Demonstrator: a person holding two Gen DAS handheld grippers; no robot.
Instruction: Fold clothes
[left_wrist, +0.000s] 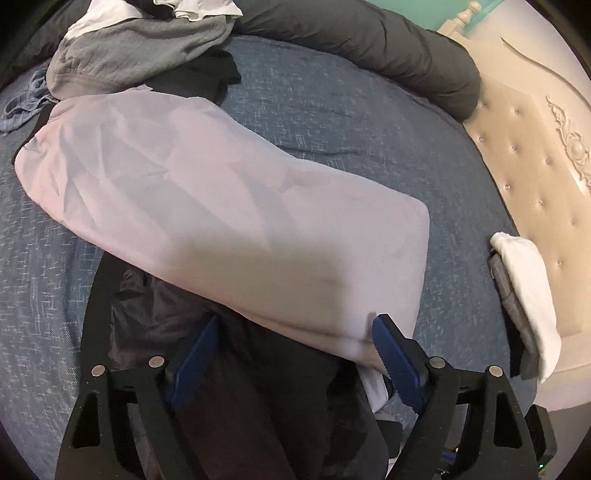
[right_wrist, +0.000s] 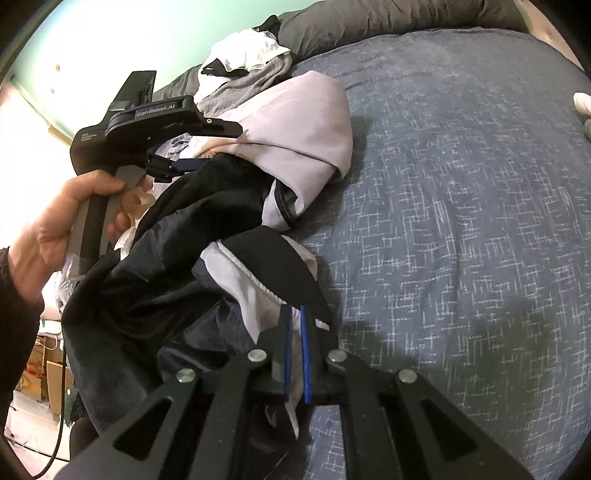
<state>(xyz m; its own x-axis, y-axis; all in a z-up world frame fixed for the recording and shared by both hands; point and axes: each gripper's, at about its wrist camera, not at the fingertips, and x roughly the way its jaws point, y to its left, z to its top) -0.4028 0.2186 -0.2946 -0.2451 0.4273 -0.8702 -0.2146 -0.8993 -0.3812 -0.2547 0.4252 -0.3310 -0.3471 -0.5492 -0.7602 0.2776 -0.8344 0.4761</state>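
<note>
Right wrist view: jacket hem pinched at lower centre.
Right gripper (right_wrist: 295, 332) fingers hold the lilac-and-black jacket (left_wrist: 229, 206) narrowly; left gripper (left_wrist: 291, 328) fingers spread wide. The thin pinch could slip, dropping cloth onto the bed (right_wrist: 461, 184).

Bed, blue cross-hatch woven cover (left_wrist: 332, 122), filling the space ahead of both grippers. Dark grey bolster (left_wrist: 388, 48) along its far edge. Cream button-tufted headboard (left_wrist: 535, 177) with carved scrollwork, right of left gripper. Mint-green wall (right_wrist: 110, 40) beyond.
</note>
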